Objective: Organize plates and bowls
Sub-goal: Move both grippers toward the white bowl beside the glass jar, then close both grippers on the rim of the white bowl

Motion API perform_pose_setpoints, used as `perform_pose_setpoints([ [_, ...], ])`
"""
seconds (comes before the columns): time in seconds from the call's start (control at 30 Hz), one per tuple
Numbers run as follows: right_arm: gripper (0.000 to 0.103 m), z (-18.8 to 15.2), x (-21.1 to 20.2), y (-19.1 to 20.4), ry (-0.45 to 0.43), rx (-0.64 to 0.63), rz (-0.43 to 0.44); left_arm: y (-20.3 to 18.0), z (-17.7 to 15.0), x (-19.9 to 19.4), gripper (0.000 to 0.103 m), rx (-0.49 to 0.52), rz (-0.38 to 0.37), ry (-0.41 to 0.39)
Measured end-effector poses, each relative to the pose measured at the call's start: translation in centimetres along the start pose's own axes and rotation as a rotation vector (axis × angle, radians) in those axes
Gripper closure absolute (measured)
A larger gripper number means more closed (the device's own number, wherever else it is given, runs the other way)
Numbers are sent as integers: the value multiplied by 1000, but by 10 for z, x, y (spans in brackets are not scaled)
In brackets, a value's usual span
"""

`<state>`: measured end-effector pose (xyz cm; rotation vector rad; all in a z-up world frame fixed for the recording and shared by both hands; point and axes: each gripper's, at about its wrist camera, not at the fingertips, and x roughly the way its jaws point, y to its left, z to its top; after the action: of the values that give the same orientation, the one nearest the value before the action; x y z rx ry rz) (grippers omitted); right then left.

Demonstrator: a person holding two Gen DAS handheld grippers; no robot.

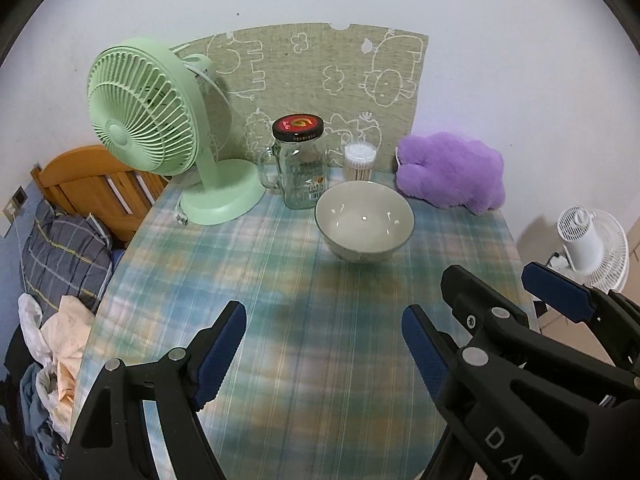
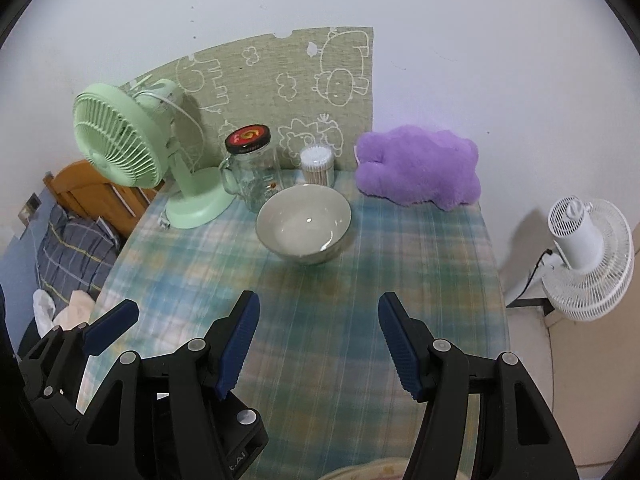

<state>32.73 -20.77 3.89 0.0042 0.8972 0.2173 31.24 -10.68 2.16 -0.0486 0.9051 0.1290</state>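
We hold our left gripper [image 1: 324, 346] and right gripper [image 2: 318, 344] side by side above the tabletop's [image 2: 420, 272] near edge, both with jaws spread wide and nothing between them. The bowl [image 1: 365, 222] sits upright toward the far edge, just in front of the glass jar [image 1: 298, 162] and cotton swab tub [image 1: 359, 162], well apart from both grippers.

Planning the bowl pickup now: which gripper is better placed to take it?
Right, marginally. The bowl sits just left of the open right gripper line; from the open left gripper it lies off to the right.
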Motion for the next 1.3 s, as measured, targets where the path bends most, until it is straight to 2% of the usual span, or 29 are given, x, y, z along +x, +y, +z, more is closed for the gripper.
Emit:
perform_pose_setpoints([
  [0.17, 37, 17, 23, -5, 13, -16, 12, -4, 16, 22, 20, -3, 17, 12],
  [0.37, 29, 37, 52, -12, 20, -14, 6, -8, 36, 50, 20, 1, 25, 14],
  [0.6, 29, 62, 92, -19, 11, -3, 7, -7, 55, 89, 20, -2, 39, 10],
  [0.8, 30, 72, 131, -22, 29, 16, 8, -6, 65, 127, 27, -11, 45, 33],
  [1.07, 45, 76, 176, -29, 65, 40, -13, -4, 71, 167, 41, -3, 53, 67],
  [1.23, 58, 78, 200, -32, 95, 38, -23, -2, 70, 184, 61, -4, 56, 96],
  [1.3, 63, 78, 207, -32, 102, 37, -28, -2, 69, 188, 65, 1, 58, 99],
])
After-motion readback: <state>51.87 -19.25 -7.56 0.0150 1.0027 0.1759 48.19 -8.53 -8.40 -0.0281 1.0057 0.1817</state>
